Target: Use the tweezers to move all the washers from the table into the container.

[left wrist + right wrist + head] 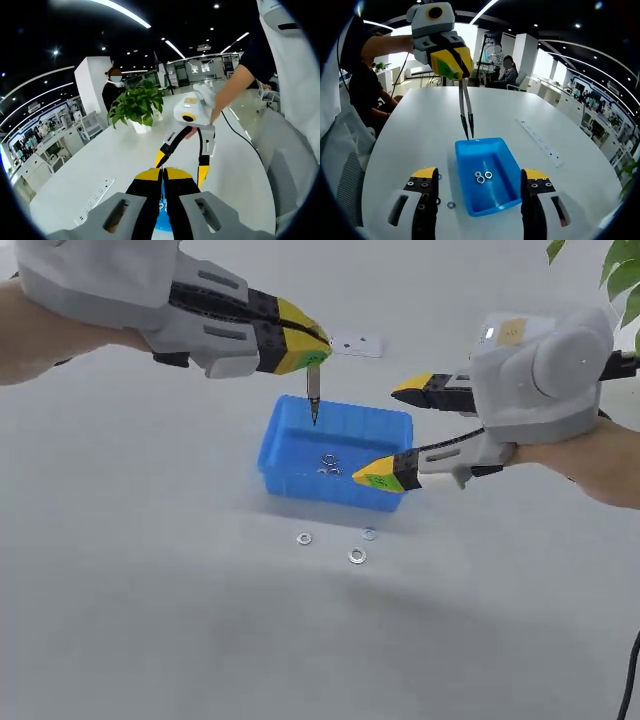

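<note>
A blue container [345,430] stands mid-table with a few washers [328,465] inside. Three loose washers [357,556] lie on the table just in front of it. My left gripper [318,346] is shut on the tweezers [313,395], which point straight down over the container's far wall. In the right gripper view the tweezers [466,115] hang above the container [500,192], their tips slightly apart with nothing between them. My right gripper [395,432] is open, its jaws on either side of the container's right end. In its own view the right gripper [480,173] frames the washers [482,176] inside.
A white power strip [357,344] lies behind the container. A potted plant [137,105] stands further back on the table, its leaves [620,270] at the top right. Two loose washers [451,204] lie left of the container. People sit in the background.
</note>
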A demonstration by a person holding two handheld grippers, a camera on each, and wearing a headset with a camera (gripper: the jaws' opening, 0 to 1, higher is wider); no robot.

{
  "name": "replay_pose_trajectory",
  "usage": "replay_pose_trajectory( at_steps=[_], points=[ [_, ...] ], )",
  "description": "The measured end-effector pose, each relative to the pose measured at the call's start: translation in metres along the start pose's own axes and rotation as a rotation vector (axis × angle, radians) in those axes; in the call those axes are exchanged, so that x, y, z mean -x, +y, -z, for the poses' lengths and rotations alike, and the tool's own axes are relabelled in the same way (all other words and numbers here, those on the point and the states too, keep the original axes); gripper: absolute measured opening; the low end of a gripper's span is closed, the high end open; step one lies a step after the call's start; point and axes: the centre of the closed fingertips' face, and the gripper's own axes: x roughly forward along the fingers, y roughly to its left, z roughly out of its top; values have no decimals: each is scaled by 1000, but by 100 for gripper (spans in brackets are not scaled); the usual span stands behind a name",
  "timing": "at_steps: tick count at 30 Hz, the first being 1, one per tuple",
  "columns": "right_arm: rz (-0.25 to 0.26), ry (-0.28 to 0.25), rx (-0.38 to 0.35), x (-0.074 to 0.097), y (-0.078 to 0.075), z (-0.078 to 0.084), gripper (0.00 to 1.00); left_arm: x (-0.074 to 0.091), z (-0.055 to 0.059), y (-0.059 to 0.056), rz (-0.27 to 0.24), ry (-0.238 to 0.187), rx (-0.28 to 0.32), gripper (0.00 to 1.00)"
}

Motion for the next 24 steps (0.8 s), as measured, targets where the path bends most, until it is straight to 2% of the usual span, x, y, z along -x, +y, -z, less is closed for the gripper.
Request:
replay_pose_trajectory(
  at_steps=[3, 6, 9, 14, 18, 19, 21, 23, 24],
  points=[
    [6, -22, -13, 6, 2, -3, 69, 4, 1, -10, -8, -8, 16, 5],
    [15, -4, -14, 10, 2, 3, 70, 8, -1, -22, -11, -7, 26, 5],
    [20, -9, -32, 15, 2, 7, 71, 9, 2, -27, -16, -15, 36, 5],
    [17, -27, -45, 24, 8, 11, 77, 12, 14, -47, -13, 8, 43, 5],
    [6, -40, -57, 29, 16, 12, 79, 9, 25, -50, -16, 11, 67, 5],
    [-4, -40, -57, 30, 20, 13, 80, 6, 23, -59, -14, 15, 78, 5],
    [-20, -41, -55, 32, 26, 16, 82, 5, 29, -63, -18, 26, 85, 5],
    [-32, -42, -53, 32, 29, 18, 83, 6, 34, -65, -21, 39, 81, 5],
    [-46, -44, -62, 33, 33, 20, 84, 6, 39, -68, -21, 60, 59, 5]
  ],
)
